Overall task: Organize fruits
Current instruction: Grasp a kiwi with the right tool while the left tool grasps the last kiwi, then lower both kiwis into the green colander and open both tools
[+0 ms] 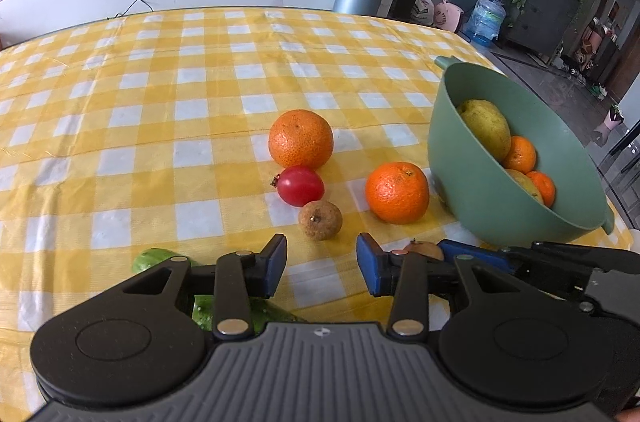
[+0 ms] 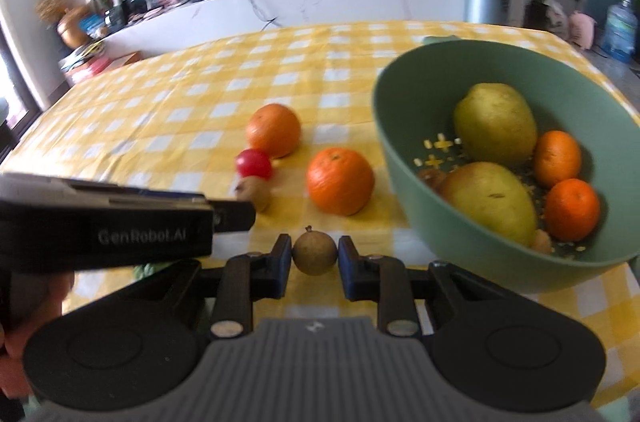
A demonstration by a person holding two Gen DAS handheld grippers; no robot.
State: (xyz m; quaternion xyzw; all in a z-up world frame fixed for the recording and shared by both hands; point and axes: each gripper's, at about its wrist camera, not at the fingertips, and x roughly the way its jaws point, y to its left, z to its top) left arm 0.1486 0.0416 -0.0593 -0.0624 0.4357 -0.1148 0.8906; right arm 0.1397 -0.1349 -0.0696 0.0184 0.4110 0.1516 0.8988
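The right tongs [image 2: 315, 268] angle downward, their blue pads clamped on a small brown fruit [image 2: 314, 255]. The left tongs [image 1: 321, 264] angle downward too, jaws apart and empty, just left of the right tongs.

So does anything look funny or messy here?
Mostly tidy. The green bowl has yellow crumbs scattered on its bottom among the pears and oranges. A green vegetable lies half hidden under the left gripper, among the fruits.

Two oranges [image 1: 301, 139], a red tomato [image 1: 300, 185] and a brown longan [image 1: 320, 220] lie loose beside the green bowl [image 1: 472, 190] holding pears [image 2: 495, 123] and tangerines [image 2: 557, 158].
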